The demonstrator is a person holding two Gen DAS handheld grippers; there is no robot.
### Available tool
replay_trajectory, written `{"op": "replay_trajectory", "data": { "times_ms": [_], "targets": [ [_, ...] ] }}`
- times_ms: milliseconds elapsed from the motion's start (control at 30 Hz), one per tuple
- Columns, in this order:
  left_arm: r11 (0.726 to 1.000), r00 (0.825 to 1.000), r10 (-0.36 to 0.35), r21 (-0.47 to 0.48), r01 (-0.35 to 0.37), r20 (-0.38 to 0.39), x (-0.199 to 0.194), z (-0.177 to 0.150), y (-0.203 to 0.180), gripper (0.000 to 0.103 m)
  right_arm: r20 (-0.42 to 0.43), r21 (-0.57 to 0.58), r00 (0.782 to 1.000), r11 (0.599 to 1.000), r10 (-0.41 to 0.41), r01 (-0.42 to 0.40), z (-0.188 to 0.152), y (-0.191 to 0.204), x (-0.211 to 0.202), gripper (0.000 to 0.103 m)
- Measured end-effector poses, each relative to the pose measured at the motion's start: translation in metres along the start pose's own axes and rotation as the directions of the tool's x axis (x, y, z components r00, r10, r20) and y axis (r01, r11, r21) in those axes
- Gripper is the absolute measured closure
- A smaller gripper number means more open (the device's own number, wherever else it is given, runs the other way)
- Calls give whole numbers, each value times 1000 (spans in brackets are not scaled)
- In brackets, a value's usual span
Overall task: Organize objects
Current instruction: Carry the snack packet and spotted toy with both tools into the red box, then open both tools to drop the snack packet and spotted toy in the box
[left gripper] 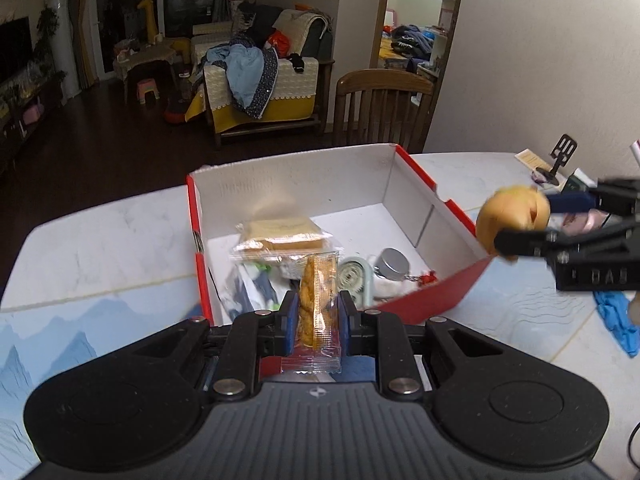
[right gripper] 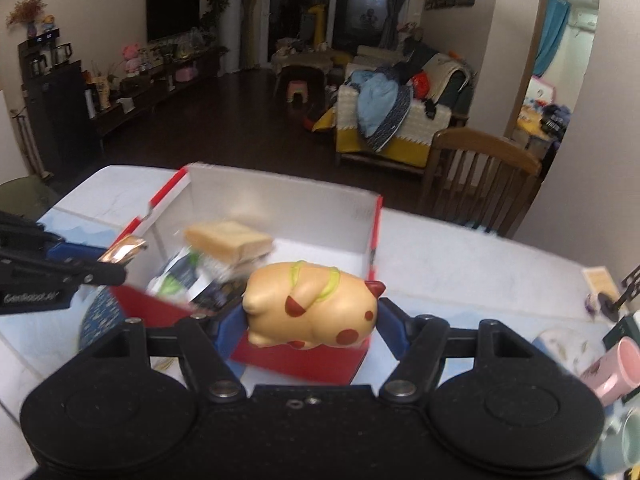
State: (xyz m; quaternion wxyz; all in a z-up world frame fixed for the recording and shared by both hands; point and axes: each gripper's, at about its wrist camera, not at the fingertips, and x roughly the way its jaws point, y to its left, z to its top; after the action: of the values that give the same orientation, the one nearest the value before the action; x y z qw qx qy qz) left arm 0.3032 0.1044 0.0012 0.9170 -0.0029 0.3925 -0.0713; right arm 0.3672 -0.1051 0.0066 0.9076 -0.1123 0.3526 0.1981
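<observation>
A red box with a white inside point(left gripper: 404, 184) stands open on the table; it also shows in the right wrist view point(right gripper: 280, 200). In it lie a wrapped sandwich point(left gripper: 286, 234), a silver tape measure point(left gripper: 394, 262) and other small items. My left gripper point(left gripper: 318, 312) is shut on a wrapped orange snack bar point(left gripper: 318, 292), held over the box's near wall. My right gripper point(right gripper: 312, 312) is shut on a tan squishy pig toy point(right gripper: 312, 308) at the box's right wall; it also shows in the left wrist view point(left gripper: 514, 220).
The box sits on a white marble table with a blue patterned mat point(left gripper: 60, 336). A wooden chair point(left gripper: 382, 108) stands behind it. At the right are a pink mug point(right gripper: 612, 368), a plate point(right gripper: 560, 344), a small black stand point(left gripper: 560, 156) and a blue cloth point(left gripper: 618, 320).
</observation>
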Motion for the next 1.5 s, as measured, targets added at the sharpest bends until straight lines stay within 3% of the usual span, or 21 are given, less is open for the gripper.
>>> {"op": "replay_trajectory", "data": {
  "times_ms": [433,967,1500],
  "targets": [
    [999,991,52,-6,-53,-121,64,15,21,84,-74,7,995,997,-74,74,18,1,73,34],
    [999,972,39,-16,-44,-231,111,22,24,84,-187,-43,980,997,-65,58,17,21,148,34],
    [999,964,34,-1,-36,-262,127,15,17,84,-251,-46,967,999,-34,23,19,27,172,31]
  ]
}}
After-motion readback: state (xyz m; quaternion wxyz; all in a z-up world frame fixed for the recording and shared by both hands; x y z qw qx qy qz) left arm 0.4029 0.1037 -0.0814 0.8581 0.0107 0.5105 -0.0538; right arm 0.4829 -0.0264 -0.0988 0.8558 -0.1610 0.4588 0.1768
